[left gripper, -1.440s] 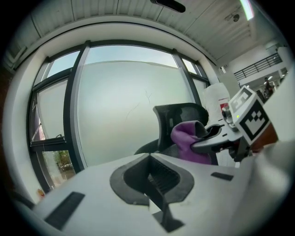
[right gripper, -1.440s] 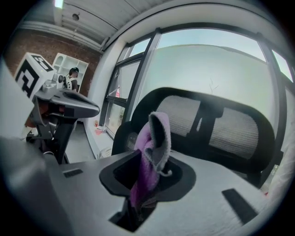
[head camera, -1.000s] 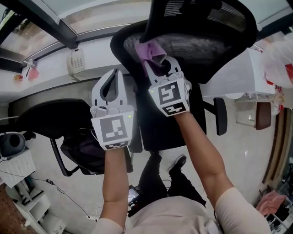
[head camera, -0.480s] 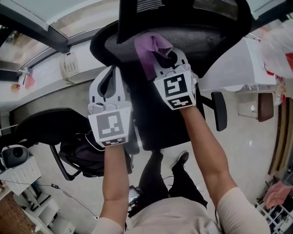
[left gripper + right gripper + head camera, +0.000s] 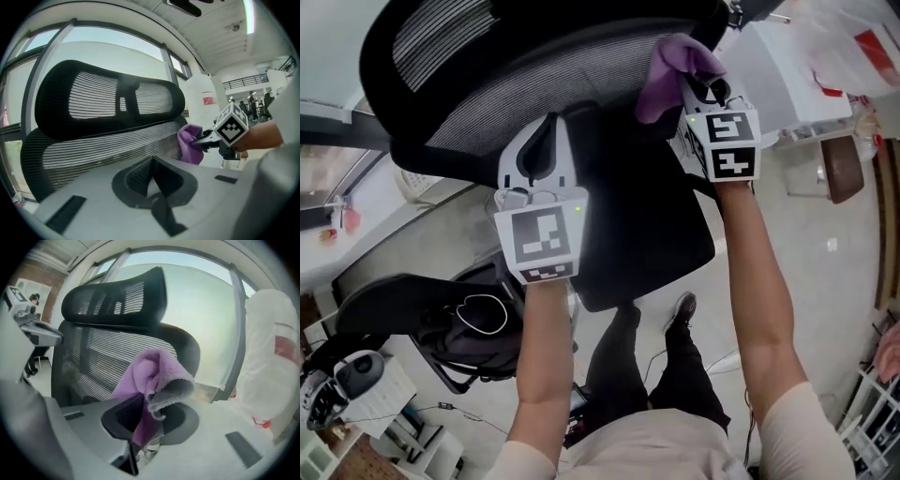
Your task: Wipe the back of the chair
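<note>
My right claw (image 5: 705, 86) is clamped on the purple cloth (image 5: 668, 64), which sits at the right edge of the chair back (image 5: 516, 89), so the mesh stretches away leftward from it, while my left claw (image 5: 542, 142), closed and empty, hangs near the back's middle.

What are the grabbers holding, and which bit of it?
The right gripper pinches the purple cloth by its lower end; the rest bunches above. The left gripper holds nothing, its jaws together.
</note>
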`<move>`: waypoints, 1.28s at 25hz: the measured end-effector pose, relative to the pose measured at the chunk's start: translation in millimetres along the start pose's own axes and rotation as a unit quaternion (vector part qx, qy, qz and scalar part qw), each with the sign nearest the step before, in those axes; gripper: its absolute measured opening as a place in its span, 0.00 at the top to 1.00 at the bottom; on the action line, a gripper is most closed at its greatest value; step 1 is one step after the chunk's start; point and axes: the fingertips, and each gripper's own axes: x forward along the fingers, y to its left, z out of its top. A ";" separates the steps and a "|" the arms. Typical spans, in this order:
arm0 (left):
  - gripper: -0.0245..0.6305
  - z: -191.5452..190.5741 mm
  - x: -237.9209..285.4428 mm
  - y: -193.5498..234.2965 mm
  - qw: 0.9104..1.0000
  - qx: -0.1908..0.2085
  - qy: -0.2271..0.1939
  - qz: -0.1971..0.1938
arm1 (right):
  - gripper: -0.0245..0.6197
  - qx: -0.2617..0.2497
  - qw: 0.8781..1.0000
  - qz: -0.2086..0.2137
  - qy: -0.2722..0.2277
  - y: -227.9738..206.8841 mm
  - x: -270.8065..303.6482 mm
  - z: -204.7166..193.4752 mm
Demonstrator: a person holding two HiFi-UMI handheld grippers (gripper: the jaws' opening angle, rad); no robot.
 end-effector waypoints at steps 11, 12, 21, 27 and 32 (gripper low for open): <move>0.95 -6.6 -6.8 10.8 1.000 -0.003 0.008 0.020 | 0.84 -0.005 1.000 0.028 -0.005 16.0 0.2 2.5; 0.95 -8.0 -11.1 17.4 1.000 -0.005 0.008 0.027 | 0.84 -0.009 0.999 0.036 -0.009 26.2 0.7 7.2; 0.95 -34.2 -93.8 113.2 0.992 -0.030 0.013 0.120 | 0.84 -0.076 0.973 0.203 -0.082 246.4 -3.2 91.5; 0.95 -56.8 -152.9 169.8 0.984 -0.042 0.021 0.169 | 0.84 -0.105 0.950 0.275 -0.106 361.6 -16.5 124.2; 0.95 -63.2 -163.0 178.0 0.984 -0.045 0.020 0.172 | 0.84 -0.106 0.950 0.273 -0.106 371.3 -17.8 123.6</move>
